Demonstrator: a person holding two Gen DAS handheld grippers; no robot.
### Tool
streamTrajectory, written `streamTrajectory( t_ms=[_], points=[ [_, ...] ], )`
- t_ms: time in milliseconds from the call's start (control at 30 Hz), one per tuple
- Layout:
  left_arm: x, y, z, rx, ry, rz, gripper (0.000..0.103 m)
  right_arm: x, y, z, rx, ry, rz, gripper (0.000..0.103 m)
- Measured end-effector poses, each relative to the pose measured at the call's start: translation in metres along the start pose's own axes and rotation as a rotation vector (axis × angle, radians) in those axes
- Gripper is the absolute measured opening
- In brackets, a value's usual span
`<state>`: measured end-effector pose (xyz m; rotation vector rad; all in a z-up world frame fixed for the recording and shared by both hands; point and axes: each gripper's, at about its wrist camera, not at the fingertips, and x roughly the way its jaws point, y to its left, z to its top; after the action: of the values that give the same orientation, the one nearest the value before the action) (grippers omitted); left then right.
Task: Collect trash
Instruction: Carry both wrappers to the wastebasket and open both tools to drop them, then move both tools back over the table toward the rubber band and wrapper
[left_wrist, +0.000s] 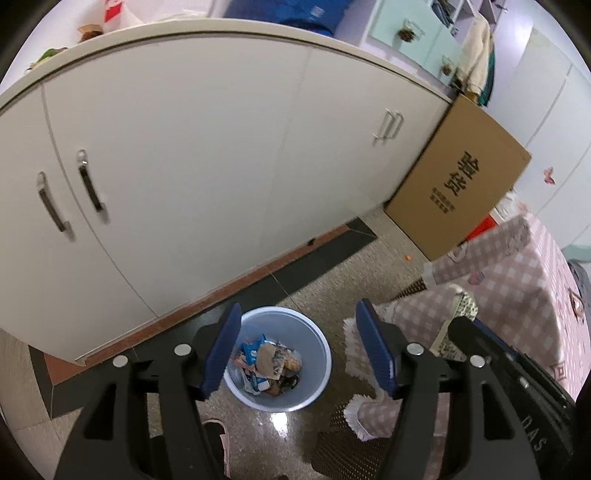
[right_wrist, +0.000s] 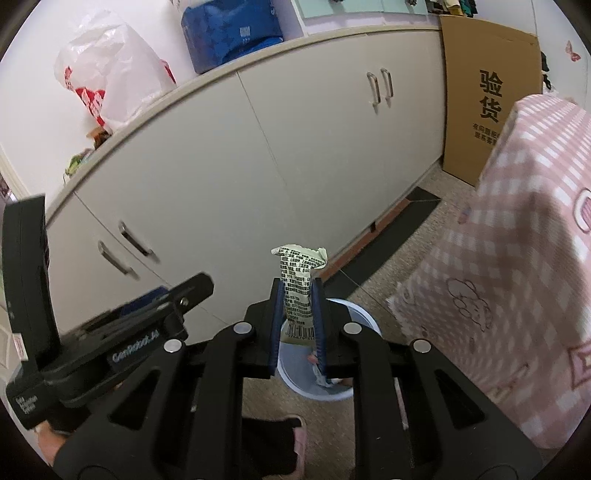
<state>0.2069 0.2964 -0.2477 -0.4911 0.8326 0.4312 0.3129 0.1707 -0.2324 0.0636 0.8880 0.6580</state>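
A pale blue bin (left_wrist: 317, 332) stands on the speckled floor, holding several crumpled wrappers (left_wrist: 267, 363). My left gripper (left_wrist: 299, 349) hovers above it, open, with nothing between its blue pads. My right gripper (right_wrist: 297, 325) is shut on a cream wrapper (right_wrist: 297, 280) with black print, held upright above the same bin (right_wrist: 364, 319). In the left wrist view that wrapper (left_wrist: 463, 306) and the right gripper's black body show at the right. The left gripper's black body (right_wrist: 122, 332) shows at the left of the right wrist view.
White cabinets (left_wrist: 192, 155) run behind the bin. A cardboard box (left_wrist: 461, 184) leans at their right end. A table with a pink checked cloth (right_wrist: 524, 258) hangs close on the right. A person's pink slipper (right_wrist: 295, 439) rests just in front of the bin.
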Motion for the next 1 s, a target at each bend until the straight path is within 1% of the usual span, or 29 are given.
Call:
streamTrajectory(
  t_ms=[33, 67, 100, 200, 367, 500, 667, 767, 933, 1000],
  points=[
    [-0.001, 0.003, 0.001, -0.007, -0.005, 0.011, 0.065, 0.002, 0.0, 0.002, 0.009, -0.008, 0.015, 0.031],
    [-0.002, 0.006, 0.003, -0.017, -0.007, 0.022, 0.066, 0.006, -0.001, 0.004, 0.025, -0.012, 0.026, 0.057],
    [-0.003, 0.008, 0.003, -0.024, -0.008, 0.023, 0.066, 0.007, -0.002, 0.005, 0.033, -0.021, 0.013, 0.063],
    [-0.006, 0.012, 0.005, -0.032, -0.014, 0.029, 0.066, 0.004, 0.001, 0.005, 0.022, -0.03, 0.013, 0.063],
    [-0.018, 0.004, 0.004, -0.029, -0.026, 0.016, 0.066, -0.012, 0.001, 0.0, 0.0, -0.052, -0.034, 0.063],
    [-0.035, -0.016, 0.003, -0.001, -0.058, -0.011, 0.066, -0.044, -0.003, -0.003, -0.009, -0.109, -0.079, 0.063],
    [-0.068, -0.049, -0.002, 0.045, -0.124, -0.045, 0.067, -0.099, -0.013, -0.01, -0.001, -0.201, -0.101, 0.063],
    [-0.09, -0.08, -0.01, 0.1, -0.155, -0.089, 0.068, -0.139, -0.026, -0.016, 0.017, -0.263, -0.135, 0.063],
    [-0.117, -0.129, -0.027, 0.197, -0.177, -0.15, 0.07, -0.186, -0.053, -0.029, 0.065, -0.322, -0.182, 0.063],
    [-0.126, -0.146, -0.035, 0.23, -0.188, -0.161, 0.071, -0.202, -0.065, -0.037, 0.089, -0.339, -0.195, 0.063]
  ],
)
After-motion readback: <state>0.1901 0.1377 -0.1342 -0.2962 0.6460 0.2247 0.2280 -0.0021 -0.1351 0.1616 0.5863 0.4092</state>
